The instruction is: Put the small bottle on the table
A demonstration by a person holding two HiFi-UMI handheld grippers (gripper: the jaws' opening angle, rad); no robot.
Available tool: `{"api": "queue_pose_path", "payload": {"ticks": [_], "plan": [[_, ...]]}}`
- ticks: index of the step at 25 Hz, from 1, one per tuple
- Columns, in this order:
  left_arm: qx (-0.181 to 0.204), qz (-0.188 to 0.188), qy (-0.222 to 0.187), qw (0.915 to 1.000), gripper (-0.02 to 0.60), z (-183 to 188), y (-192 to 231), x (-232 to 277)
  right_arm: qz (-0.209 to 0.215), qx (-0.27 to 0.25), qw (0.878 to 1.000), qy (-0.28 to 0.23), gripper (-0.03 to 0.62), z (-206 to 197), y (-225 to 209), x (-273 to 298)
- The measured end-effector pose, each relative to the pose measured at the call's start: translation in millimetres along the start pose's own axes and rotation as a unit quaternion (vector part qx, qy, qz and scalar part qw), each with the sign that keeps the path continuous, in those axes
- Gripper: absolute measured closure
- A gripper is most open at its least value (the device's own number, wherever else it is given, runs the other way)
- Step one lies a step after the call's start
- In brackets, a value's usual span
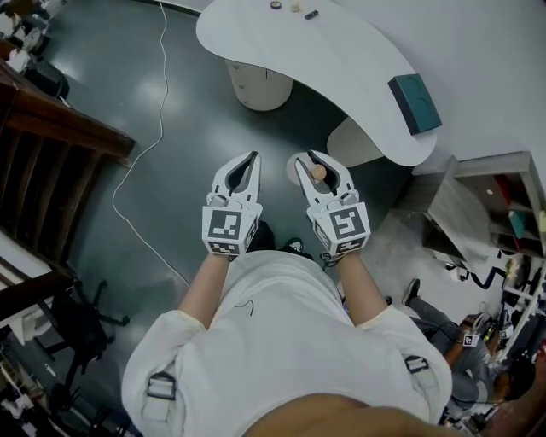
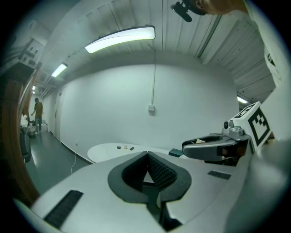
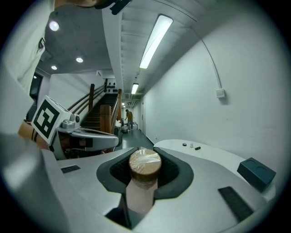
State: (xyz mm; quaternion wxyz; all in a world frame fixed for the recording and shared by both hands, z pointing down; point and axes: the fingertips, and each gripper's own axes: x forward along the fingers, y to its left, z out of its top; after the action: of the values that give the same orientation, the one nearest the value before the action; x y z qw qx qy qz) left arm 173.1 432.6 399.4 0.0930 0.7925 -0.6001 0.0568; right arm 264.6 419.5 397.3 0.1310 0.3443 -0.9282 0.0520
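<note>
The small bottle (image 3: 144, 175) has a pale body and a tan cork-like cap; it stands upright between the jaws of my right gripper (image 3: 144, 169), which is shut on it. In the head view the bottle's cap (image 1: 318, 171) shows between the right gripper's (image 1: 322, 175) fingers, held above the dark floor just short of the curved white table (image 1: 341, 64). My left gripper (image 1: 245, 173) hangs beside it, shut, with nothing held; its pads (image 2: 157, 170) meet at the tips in the left gripper view. The table (image 3: 218, 157) lies ahead to the right.
A teal box (image 1: 415, 102) lies at the table's right end, and three small items (image 1: 293, 7) sit at its far end. A white cable (image 1: 145, 145) runs over the floor. A wooden staircase (image 1: 43, 162) stands left, shelving (image 1: 503, 213) right. A person (image 3: 129, 119) stands far off.
</note>
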Motion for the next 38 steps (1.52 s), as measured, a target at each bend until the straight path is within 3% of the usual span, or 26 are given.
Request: {"api": "queue_pose_path", "payload": {"ticks": [8,18,29,38], "plan": [[-0.009,0.045,-0.008,0.9989,0.569,7.7,113.3,-10.8,0.043,-0.001,0.999,-0.003,0.496,30.6,42.8,100.1],[-0.039,0.099,0.008,0.9943,0.569,-4.8,197.3,-20.8,0.097,-0.012,0.995,0.014,0.496,43.4,77.9,184.5],[-0.042,0.142,0.014,0.9888,0.569,6.0,296.8,39.6,0.143,-0.02,0.989,0.014,0.496,65.2,62.9,307.2],[-0.047,0.15,0.02,0.9874,0.569,32.1,354.9,129.8,0.157,-0.017,0.987,0.015,0.496,92.6,3.6,395.9]]}}
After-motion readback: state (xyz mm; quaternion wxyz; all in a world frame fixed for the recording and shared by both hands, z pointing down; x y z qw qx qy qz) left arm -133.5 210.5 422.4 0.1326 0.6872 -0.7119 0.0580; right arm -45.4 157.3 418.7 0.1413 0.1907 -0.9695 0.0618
